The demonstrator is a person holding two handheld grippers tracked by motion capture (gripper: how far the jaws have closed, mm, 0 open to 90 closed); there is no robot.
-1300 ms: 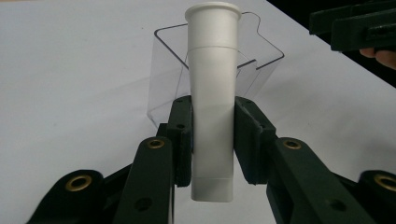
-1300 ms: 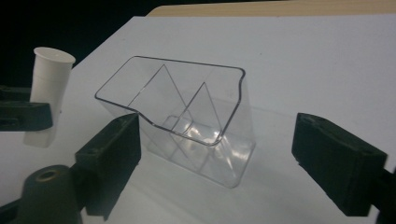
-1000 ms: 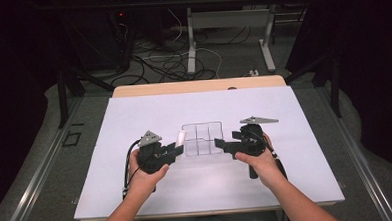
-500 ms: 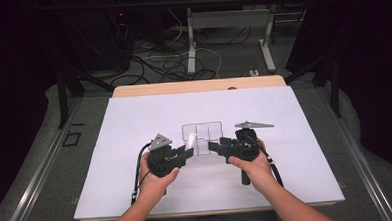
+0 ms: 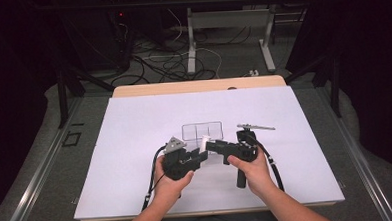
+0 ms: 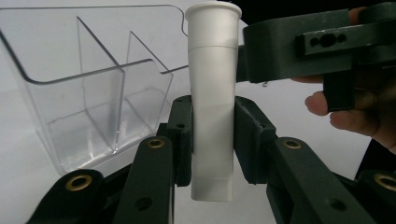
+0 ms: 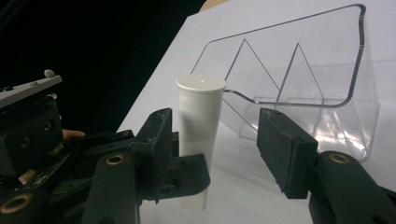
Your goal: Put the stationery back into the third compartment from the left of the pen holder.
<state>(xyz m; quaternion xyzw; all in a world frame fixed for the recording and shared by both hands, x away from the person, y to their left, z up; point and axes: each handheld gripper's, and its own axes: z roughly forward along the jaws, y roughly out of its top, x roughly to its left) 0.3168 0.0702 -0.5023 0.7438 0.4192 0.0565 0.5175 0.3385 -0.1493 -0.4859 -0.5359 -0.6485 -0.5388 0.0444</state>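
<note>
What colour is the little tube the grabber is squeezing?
White, cap included. The tube shows best in the left gripper view, clamped in the left gripper.

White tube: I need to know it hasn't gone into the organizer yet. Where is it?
The white tube stands clamped in the left gripper, just in front of the clear organizer, beside the right gripper.

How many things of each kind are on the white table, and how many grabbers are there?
White tubes: 1, the white tube
Clear plastic organizers with dividers: 1, the clear organizer
Grippers: 2, the left gripper and the right gripper
Total: 4
</note>
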